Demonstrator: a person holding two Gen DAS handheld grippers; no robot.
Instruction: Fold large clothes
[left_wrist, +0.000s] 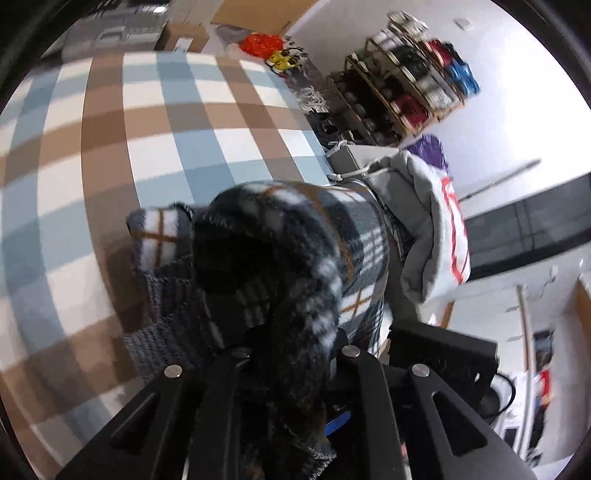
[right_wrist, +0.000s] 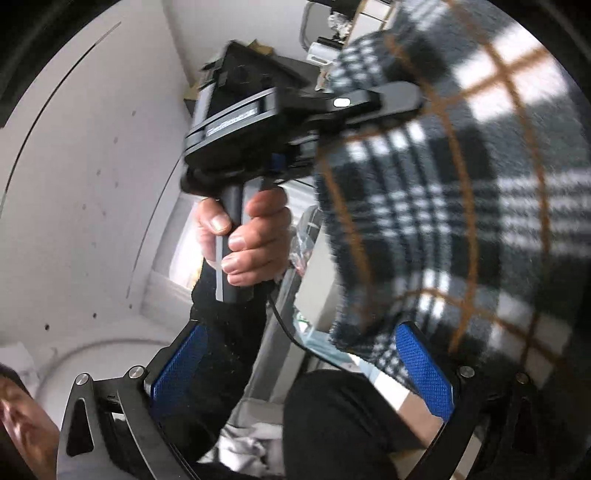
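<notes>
Plaid garment (left_wrist: 295, 258) bunched inside closed left claw (left_wrist: 291, 354).

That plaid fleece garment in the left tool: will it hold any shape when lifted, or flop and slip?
Likely floppy: the plaid fleece garment bunches and drapes over the left tool, which is shut on it. Probably light for its bulk, since it hangs from one pinch in the right wrist view. Its fuzzy pile should resist slipping.

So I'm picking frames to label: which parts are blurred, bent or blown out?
Left wrist view: checked blue-brown tablecloth bulges from fisheye, shelf rack smeared, white wall overexposed. Right wrist view: dark plaid fleece garment soft with motion blur, bright patches glaring.
</notes>
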